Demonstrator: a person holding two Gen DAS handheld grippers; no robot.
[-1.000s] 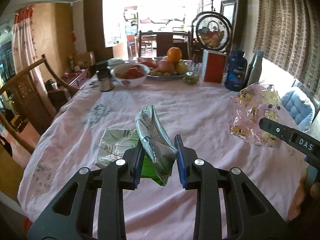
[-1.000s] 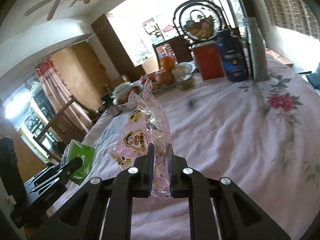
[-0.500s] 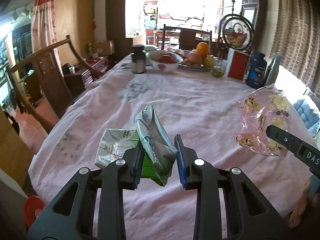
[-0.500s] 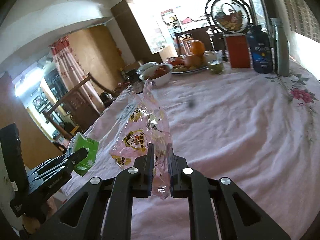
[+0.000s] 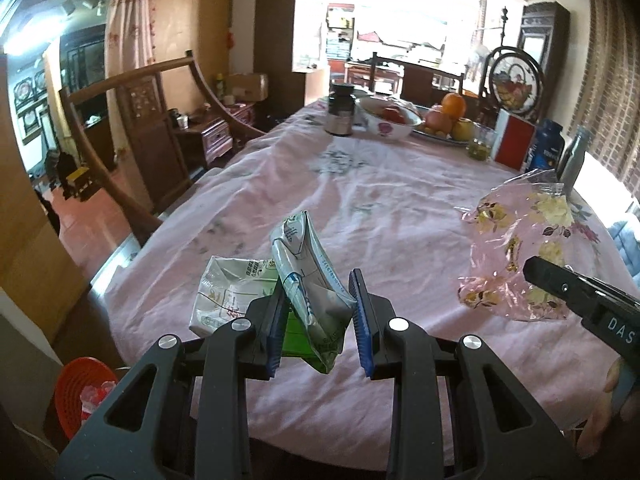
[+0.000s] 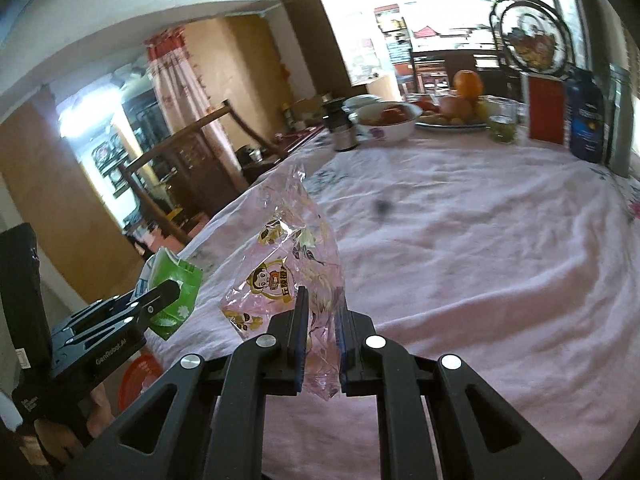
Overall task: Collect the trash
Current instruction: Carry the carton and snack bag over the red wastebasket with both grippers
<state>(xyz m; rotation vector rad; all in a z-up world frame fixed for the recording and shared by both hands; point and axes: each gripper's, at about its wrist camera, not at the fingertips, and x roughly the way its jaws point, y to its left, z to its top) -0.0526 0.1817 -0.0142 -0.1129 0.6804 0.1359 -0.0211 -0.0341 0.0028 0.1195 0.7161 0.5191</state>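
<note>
A pink floral tablecloth covers the table. At its far end stand a dark jar, a white bowl, a fruit plate topped by an orange, a red box and a blue bottle. A wooden chair stands beside the table.

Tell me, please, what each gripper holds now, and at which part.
The left gripper holds a crushed green and white carton at its lower middle. The right gripper holds a clear pink snack wrapper near its bottom edge.

left claw clamped, right claw clamped
</note>
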